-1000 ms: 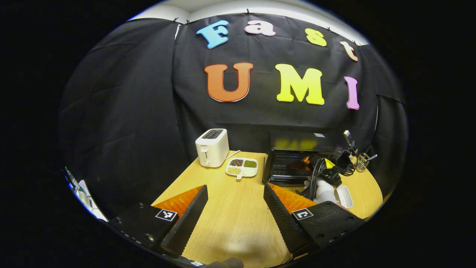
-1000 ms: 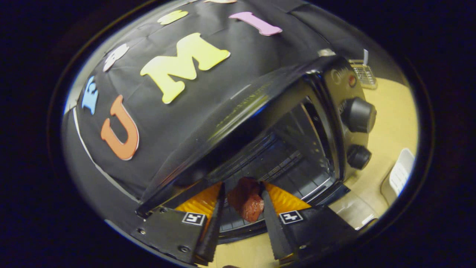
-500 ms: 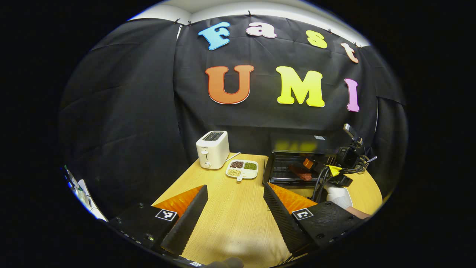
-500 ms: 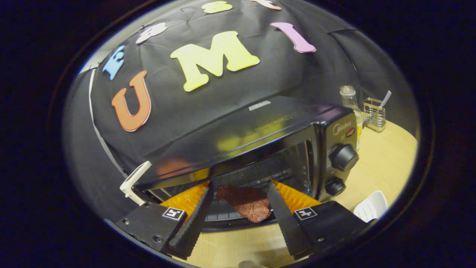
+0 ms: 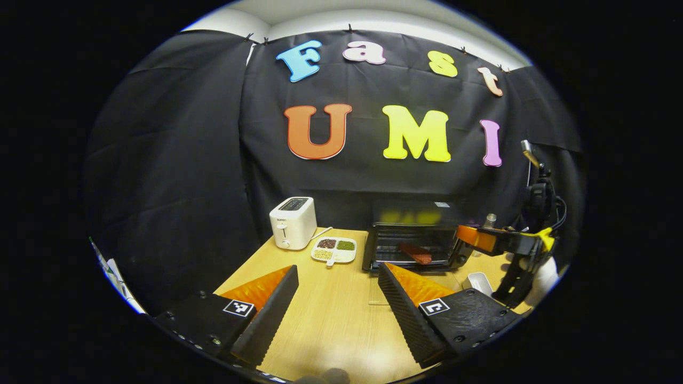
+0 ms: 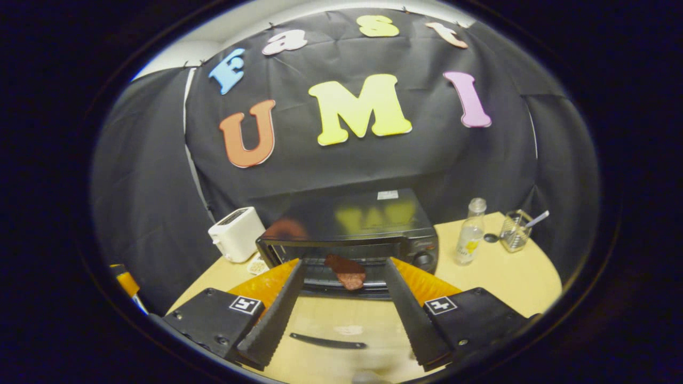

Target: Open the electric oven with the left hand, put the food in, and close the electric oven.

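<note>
a: where do the two grippers sit?
b: the left gripper (image 5: 336, 306) hovers low over the wooden worktop (image 5: 331, 314), level and aimed at the back wall, its fingers spread wide with nothing between them. the right gripper (image 6: 344, 312) is also above the worktop, pointed straight at the electric oven (image 6: 352, 234), fingers wide apart and holding nothing.

a: and the food?
b: the reddish-brown food (image 6: 346, 271) lies on the rack inside the electric oven, near the front edge. the oven door (image 6: 331, 338) is folded down flat toward the right gripper, its dark handle showing through the glass. from the left gripper view the food (image 5: 415, 252) is a small strip inside the open oven (image 5: 411, 237).

a: what about the surface and the room?
b: a light wooden worktop with a rounded edge, black cloth all round. a white toaster (image 5: 292, 222) stands at the back left, with a divided dish of grains (image 5: 333, 250) just beside it.

a: anything one view gives that the other lacks?
b: the left gripper view catches the right gripper (image 5: 483, 240) from the side, raised off to the right of the oven, with a small white tray (image 5: 477, 281) below it. the right gripper view has a clear bottle (image 6: 469, 230) and a wire holder (image 6: 515, 229) right of the oven.
</note>
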`<state>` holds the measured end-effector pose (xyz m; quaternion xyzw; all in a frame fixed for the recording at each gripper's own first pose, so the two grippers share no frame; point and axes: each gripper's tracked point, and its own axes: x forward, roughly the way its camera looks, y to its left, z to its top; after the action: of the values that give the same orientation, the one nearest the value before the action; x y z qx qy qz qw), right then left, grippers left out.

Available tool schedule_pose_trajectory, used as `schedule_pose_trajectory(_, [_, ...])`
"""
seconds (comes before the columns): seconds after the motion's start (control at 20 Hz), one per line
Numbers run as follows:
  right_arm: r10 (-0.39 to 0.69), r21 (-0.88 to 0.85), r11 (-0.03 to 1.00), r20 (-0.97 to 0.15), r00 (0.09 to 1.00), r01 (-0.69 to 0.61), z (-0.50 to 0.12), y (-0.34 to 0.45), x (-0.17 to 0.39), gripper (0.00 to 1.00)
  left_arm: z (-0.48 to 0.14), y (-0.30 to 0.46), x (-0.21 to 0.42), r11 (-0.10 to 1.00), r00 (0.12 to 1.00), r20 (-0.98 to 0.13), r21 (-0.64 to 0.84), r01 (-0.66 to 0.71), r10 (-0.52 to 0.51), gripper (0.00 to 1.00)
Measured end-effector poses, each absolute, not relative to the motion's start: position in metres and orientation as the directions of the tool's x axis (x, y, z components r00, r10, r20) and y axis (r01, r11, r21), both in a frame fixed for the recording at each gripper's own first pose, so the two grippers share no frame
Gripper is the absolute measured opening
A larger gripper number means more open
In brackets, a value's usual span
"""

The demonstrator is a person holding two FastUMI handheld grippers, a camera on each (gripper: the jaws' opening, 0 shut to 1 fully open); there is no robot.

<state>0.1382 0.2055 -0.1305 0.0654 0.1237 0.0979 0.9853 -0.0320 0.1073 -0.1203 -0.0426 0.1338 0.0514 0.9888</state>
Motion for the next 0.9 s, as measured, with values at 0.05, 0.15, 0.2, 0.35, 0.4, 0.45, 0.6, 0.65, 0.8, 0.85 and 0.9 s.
schedule_pose_trajectory(0.05, [0.198,0.130,0.976,-0.215,0.956,-0.173,-0.116,0.190,0.123,0.96,-0.123,0.100,-0.034,0.992,0.961,-0.267,-0.077,-0.100,0.076,0.96])
schedule_pose_trajectory(0.15, [0.183,0.090,0.982,-0.192,0.964,-0.169,-0.096,0.157,0.092,0.98,-0.131,0.081,-0.032,0.994,0.962,-0.271,-0.083,-0.069,0.044,0.97])
schedule_pose_trajectory(0.2, [0.174,0.079,0.983,-0.172,0.970,-0.163,-0.084,0.140,0.078,0.98,-0.135,0.071,-0.032,0.996,0.961,-0.273,-0.069,-0.061,0.040,0.97])
schedule_pose_trajectory(0.35, [0.142,0.065,0.989,-0.130,0.981,-0.134,-0.063,0.083,0.043,0.98,-0.148,0.036,-0.029,0.999,0.959,-0.282,-0.031,-0.034,0.024,0.97])
schedule_pose_trajectory(0.4, [0.133,0.047,0.991,-0.124,0.983,-0.128,-0.061,0.063,0.034,0.98,-0.154,0.021,-0.027,0.999,0.956,-0.293,-0.036,-0.029,0.017,0.97])
schedule_pose_trajectory(0.45, [0.128,0.032,0.992,-0.115,0.985,-0.125,-0.057,0.044,0.026,0.98,-0.164,0.008,-0.025,0.998,0.949,-0.314,-0.054,-0.025,0.007,0.97])
schedule_pose_trajectory(0.6, [0.153,0.035,0.988,-0.120,0.981,-0.150,-0.054,0.000,0.008,0.99,-0.185,-0.018,-0.021,0.997,0.935,-0.354,-0.055,-0.051,0.028,0.96])
schedule_pose_trajectory(0.65, [0.169,0.043,0.985,-0.123,0.978,-0.165,-0.054,-0.009,0.005,0.99,-0.194,-0.024,-0.022,0.997,0.927,-0.374,-0.043,-0.064,0.043,0.96])
schedule_pose_trajectory(0.8, [0.179,0.041,0.984,-0.146,0.973,-0.174,-0.060,-0.040,-0.002,0.99,-0.216,-0.044,-0.017,0.997,0.919,-0.389,-0.029,-0.078,0.060,0.96])
schedule_pose_trajectory(0.85, [0.175,0.041,0.984,-0.161,0.971,-0.171,-0.064,-0.048,-0.004,0.99,-0.228,-0.052,-0.014,0.997,0.913,-0.404,-0.025,-0.075,0.058,0.96])
schedule_pose_trajectory(0.9, [0.170,0.047,0.985,-0.175,0.970,-0.164,-0.066,-0.053,-0.006,0.99,-0.238,-0.058,-0.012,0.998,0.907,-0.418,-0.022,-0.067,0.052,0.96])
